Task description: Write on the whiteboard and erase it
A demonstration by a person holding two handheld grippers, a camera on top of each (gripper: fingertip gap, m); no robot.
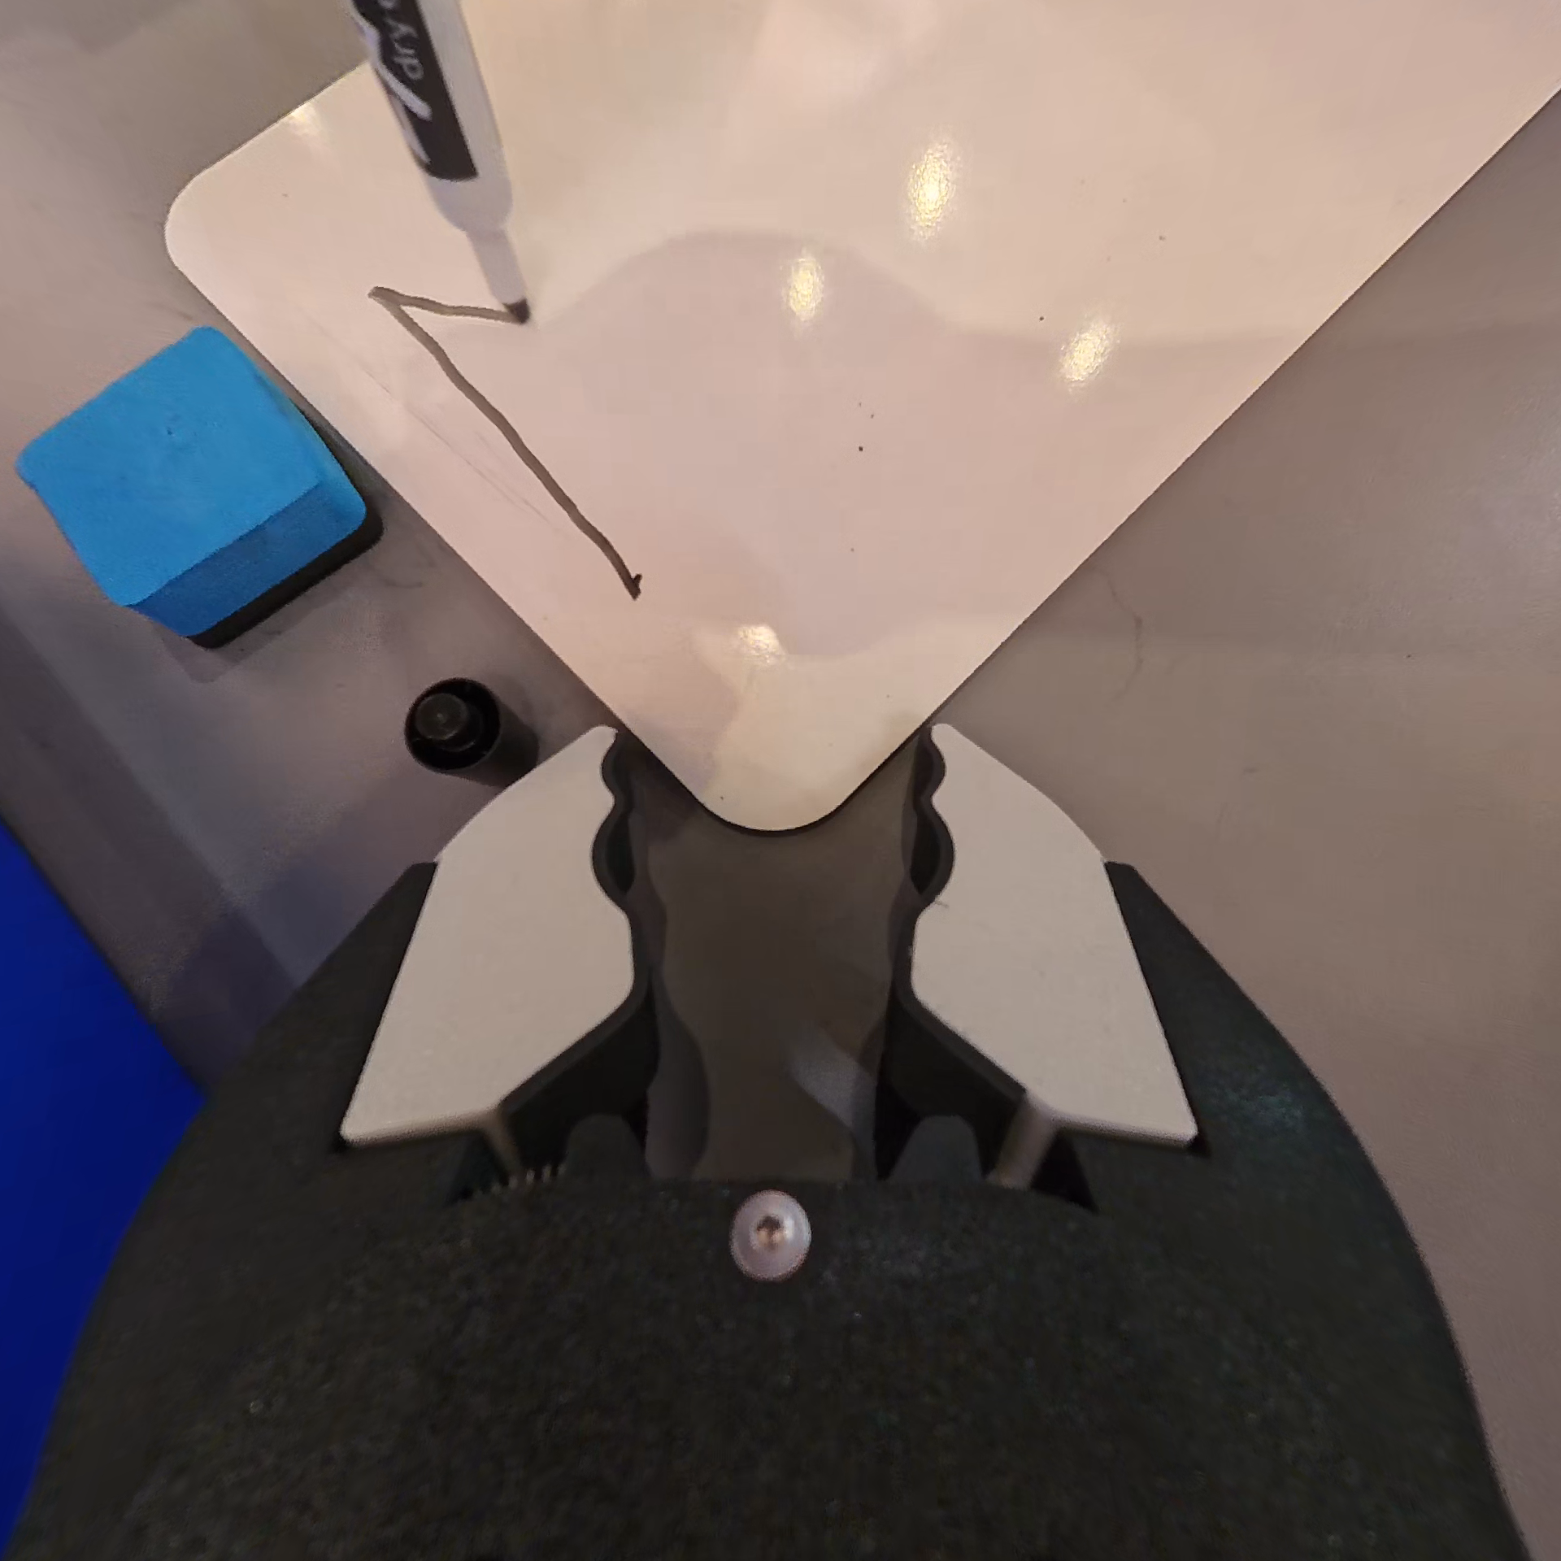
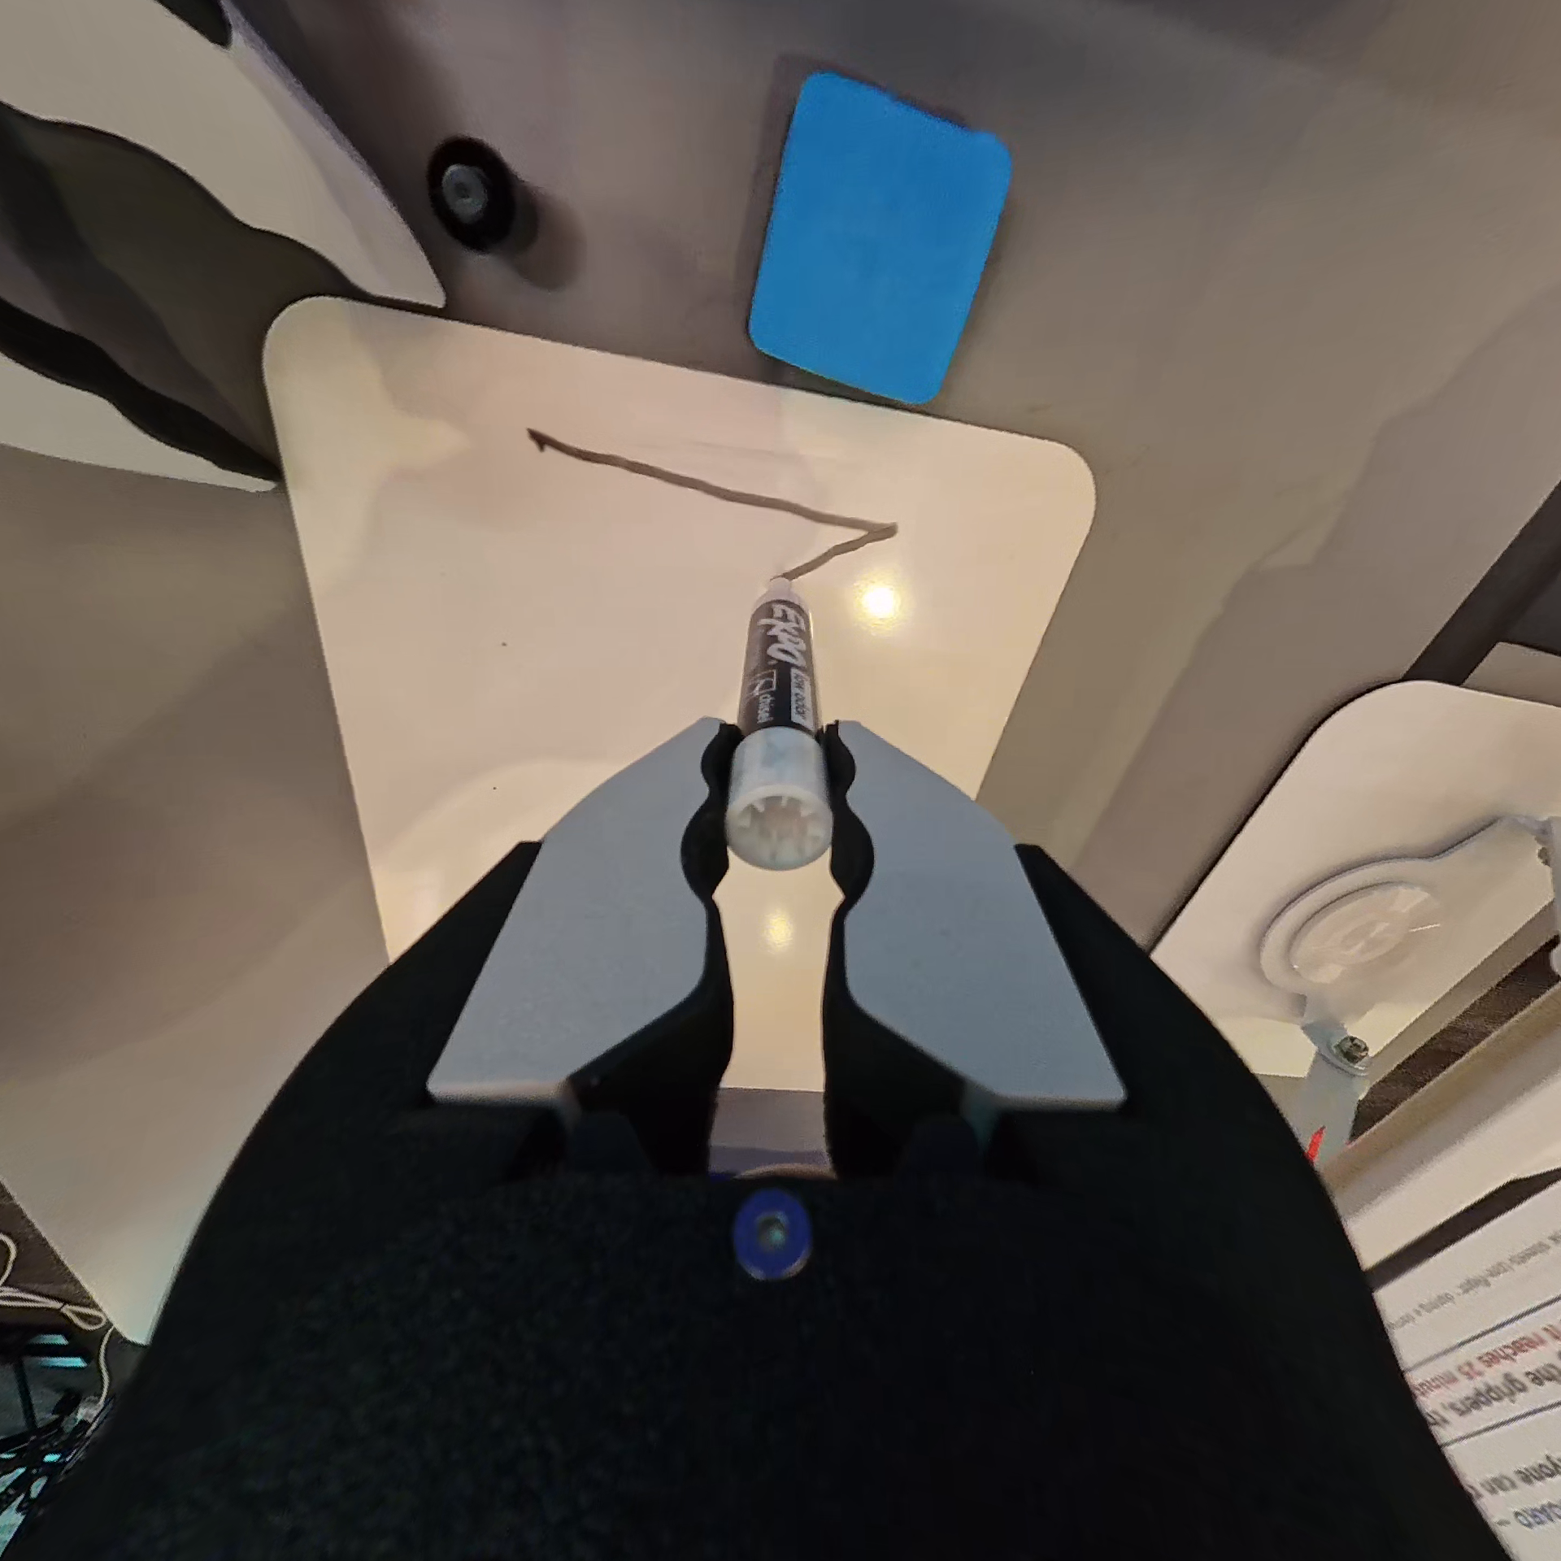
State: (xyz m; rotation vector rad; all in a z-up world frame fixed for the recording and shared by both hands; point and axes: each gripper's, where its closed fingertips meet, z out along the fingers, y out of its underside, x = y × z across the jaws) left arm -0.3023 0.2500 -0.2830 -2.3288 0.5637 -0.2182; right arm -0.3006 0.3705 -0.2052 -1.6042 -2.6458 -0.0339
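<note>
Grey table [image 1: 1267, 591], marker [image 2: 775, 667] on whiteboard [image 2: 591, 676]

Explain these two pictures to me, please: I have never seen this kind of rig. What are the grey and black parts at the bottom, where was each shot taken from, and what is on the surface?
No robot here: a person holds one pair of hand-held tongs in each hand, and each carries a camera looking forward along its two fingers.

The left wrist view shows the left tongs, open and empty, their fingers on either side of a corner of the whiteboard.

The right wrist view shows the right tongs shut on a marker, near its rear end. Its tip touches the board at the end of a dark drawn line, so writing is under way.

On the grey table, beside the board, lie a blue eraser and a small black cap, probably the marker's. Neither is being touched.
</note>
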